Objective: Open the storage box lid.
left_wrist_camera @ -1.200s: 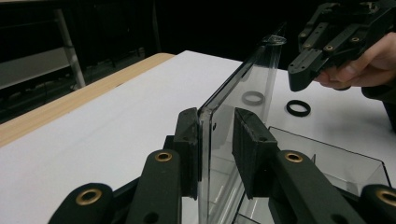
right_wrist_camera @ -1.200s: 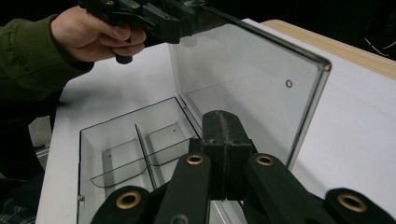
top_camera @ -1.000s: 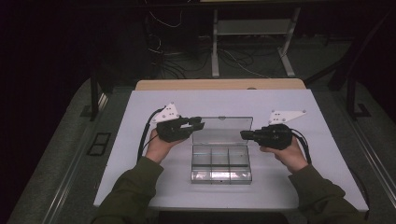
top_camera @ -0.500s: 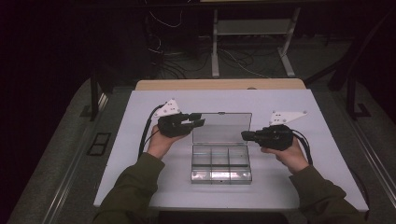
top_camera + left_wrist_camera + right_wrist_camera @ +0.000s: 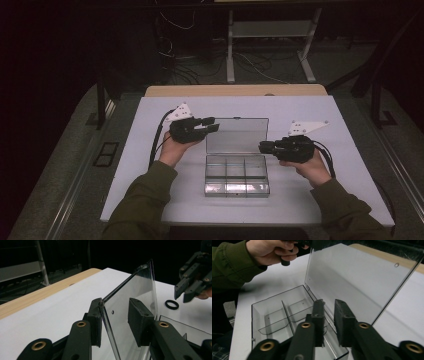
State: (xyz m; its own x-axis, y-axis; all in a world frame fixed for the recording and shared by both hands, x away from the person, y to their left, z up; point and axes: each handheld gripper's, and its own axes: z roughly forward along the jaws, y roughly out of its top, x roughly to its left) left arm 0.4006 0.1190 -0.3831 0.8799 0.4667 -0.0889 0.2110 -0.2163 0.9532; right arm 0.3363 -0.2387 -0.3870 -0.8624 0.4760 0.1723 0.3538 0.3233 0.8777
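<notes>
I sit at a white desk [image 5: 150,200] with a clear box [image 5: 236,175] in the middle, a little nearer to me than the centre. Its lid [image 5: 236,135] is swung up and leans toward the far side, hinged along the box's far edge. The box has compartments split by clear dividers.

My left hand-held gripper [image 5: 212,125] is at the lid's left edge, near the top corner. In the left gripper view the lid [image 5: 130,310] stands between the jaws, which have just been opening: the edge lies against the left pad [image 5: 96,320], while the right pad [image 5: 137,322] stands off the pane, so the grip is loose, not clamped.

My right hand-held gripper [image 5: 264,147] is at the right side of the box, by the hinge line, pointing left. In the right gripper view its jaws have just been opening; a narrow gap shows between the pads [image 5: 319,320], with nothing clearly between them. The box [image 5: 274,315] lies just beyond the tips.

A small black ring [image 5: 172,304] lies on the desk to the right of the lid.
</notes>
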